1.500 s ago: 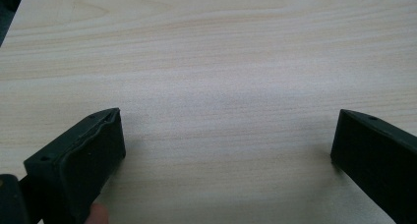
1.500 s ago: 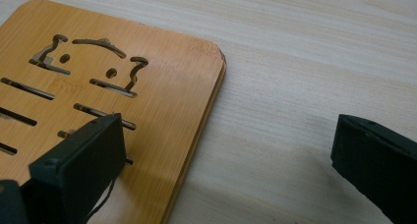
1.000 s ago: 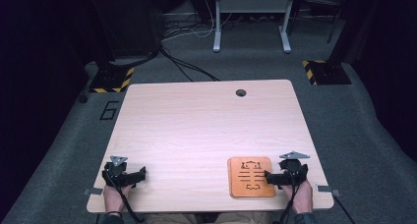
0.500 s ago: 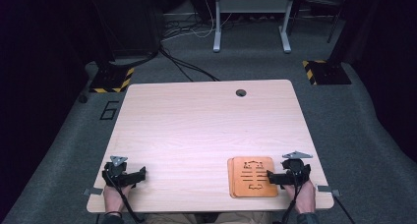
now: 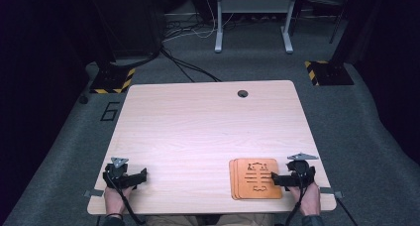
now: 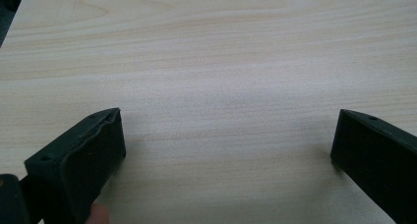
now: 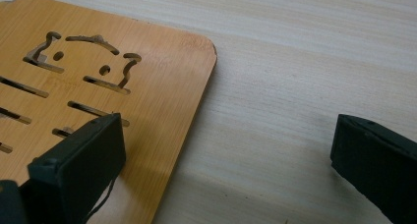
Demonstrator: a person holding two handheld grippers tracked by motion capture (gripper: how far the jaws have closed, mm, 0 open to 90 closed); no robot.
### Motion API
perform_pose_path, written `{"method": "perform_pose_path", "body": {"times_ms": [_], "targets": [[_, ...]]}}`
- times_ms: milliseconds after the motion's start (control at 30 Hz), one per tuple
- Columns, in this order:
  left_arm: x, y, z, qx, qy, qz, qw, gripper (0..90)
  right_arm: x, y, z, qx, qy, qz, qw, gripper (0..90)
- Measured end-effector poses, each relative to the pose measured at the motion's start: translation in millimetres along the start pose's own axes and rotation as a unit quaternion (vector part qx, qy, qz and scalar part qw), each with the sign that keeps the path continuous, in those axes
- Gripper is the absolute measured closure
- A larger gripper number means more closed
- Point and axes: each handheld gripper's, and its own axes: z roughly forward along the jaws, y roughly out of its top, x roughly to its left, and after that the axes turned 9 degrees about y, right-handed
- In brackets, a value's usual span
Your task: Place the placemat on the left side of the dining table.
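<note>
**Right gripper lines up on the bamboo mats; grasp not yet made**

A small stack of orange-brown bamboo mats (image 5: 255, 179), slotted and cut with a cat-face pattern, lies flat at the near right of the pale wooden surface (image 5: 198, 132). From above, offset edges along its left side suggest more than one mat, though how many cannot be told.

The right gripper (image 5: 277, 178) sits just at the stack's right edge, pointing left toward it. In the right gripper view its jaws stand wide apart and hold nothing: one jaw is over the top mat (image 7: 123, 76) near its rounded corner, the other over bare wood beyond the mat's edge. Whether the nearer jaw touches the mat cannot be told.

The left gripper (image 5: 138, 176) rests at the near left of the surface, well apart from the stack, jaws also spread wide and empty, with only wood grain between them.

The step in hand looks like the approach to a pick. The next move likely calls for bringing one jaw under or against the mat's thin edge and closing. Since the mats lie flush on the surface, catching just the top one may need a tilted, shallow entry.
</note>
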Motion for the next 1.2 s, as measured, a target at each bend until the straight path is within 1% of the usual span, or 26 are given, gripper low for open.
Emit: {"method": "perform_pose_path", "body": {"times_ms": [33,67,100,133,167,200,333,367,433,467,600,633,667,700,767,800,900,967,1000,1033,1200], "targets": [[0.0,0.0,0.0,0.000,0.000,0.000,1.0000,0.0,0.0,-0.1,-0.3,0.001,0.000,0.004,1.0000,0.0],[-0.1,0.0,0.0,0.000,0.000,0.000,1.0000,0.0,-1.4,-0.3,-0.2,-0.001,0.000,-0.003,1.0000,0.0],[0.0,0.0,0.0,0.000,0.000,0.000,1.0000,0.0,-1.8,-0.6,-0.6,-0.001,0.000,-0.003,1.0000,0.0],[0.0,0.0,0.0,0.000,0.000,0.000,1.0000,0.0,-1.0,-1.0,-1.9,0.002,-0.001,0.007,1.0000,0.0],[-0.1,0.0,0.0,0.000,0.000,0.000,1.0000,0.0,-1.0,-1.0,-1.9,0.002,-0.001,0.007,1.0000,0.0],[0.0,0.0,0.0,0.000,0.000,0.000,1.0000,0.0,-3.2,-1.3,-2.6,0.002,-0.002,0.000,1.0000,0.0],[0.0,0.0,0.0,0.000,0.000,0.000,1.0000,0.0,-3.2,-1.8,-3.9,0.002,-0.003,0.001,1.0000,0.0],[0.0,0.0,0.0,0.000,0.000,0.000,1.0000,0.0,-3.1,-2.1,-3.9,0.000,-0.003,0.003,1.0000,0.0],[0.0,0.0,0.0,0.000,0.000,0.000,1.0000,0.0,-5.4,-3.0,-3.2,-0.003,-0.002,0.000,1.0000,0.0],[0.0,0.0,0.0,0.000,0.000,0.000,1.0000,0.0,-5.5,-3.7,-3.3,-0.003,0.001,0.006,1.0000,0.0],[0.0,0.0,-0.1,0.000,-0.001,0.001,1.0000,0.0,-7.3,-5.9,-3.1,-0.012,0.005,0.007,0.9999,0.0],[-0.5,-0.1,0.2,-0.003,-0.001,-0.002,1.0000,0.0,-7.9,-6.7,-2.9,-0.014,0.007,0.010,0.9998,0.0],[-0.5,-0.1,0.2,-0.002,0.000,-0.002,1.0000,0.0,-9.3,-7.4,-2.9,-0.015,0.012,0.009,0.9998,0.0],[-0.5,-0.1,0.2,-0.003,-0.001,-0.002,1.0000,0.0,-10.2,-8.1,-2.7,-0.021,0.011,0.005,0.9997,0.0],[-0.6,0.0,0.0,-0.004,-0.001,0.002,1.0000,0.0,-9.9,-9.2,-2.8,-0.023,0.010,0.007,0.9996,0.0],[-1.5,-0.4,-0.2,-0.004,-0.004,0.001,1.0000,0.0,-9.6,-10.1,-2.9,-0.025,0.008,0.006,0.9996,0.0],[-2.0,-0.3,-0.8,-0.002,-0.006,0.003,1.0000,0.0,-9.7,-11.0,-2.7,-0.028,0.008,0.004,0.9996,0.0],[-4.1,0.4,-1.8,0.000,-0.011,0.006,0.9999,0.0,-9.0,-12.2,-2.7,-0.031,0.003,0.006,0.9995,0.0],[-5.8,1.4,-2.6,0.002,-0.018,0.007,0.9998,0.0,-10.0,-12.5,-2.9,-0.030,0.000,0.000,0.9995,0.0],[-7.4,2.0,-3.6,0.002,-0.020,0.006,0.9998,0.0,-10.4,-12.8,-3.1,-0.032,0.001,0.002,0.9995,0.0],[-17.7,11.8,-12.1,-0.009,-0.030,0.019,0.9994,0.0,-11.4,-14.8,-3.4,-0.039,0.001,-0.003,0.9992,0.0]]}}
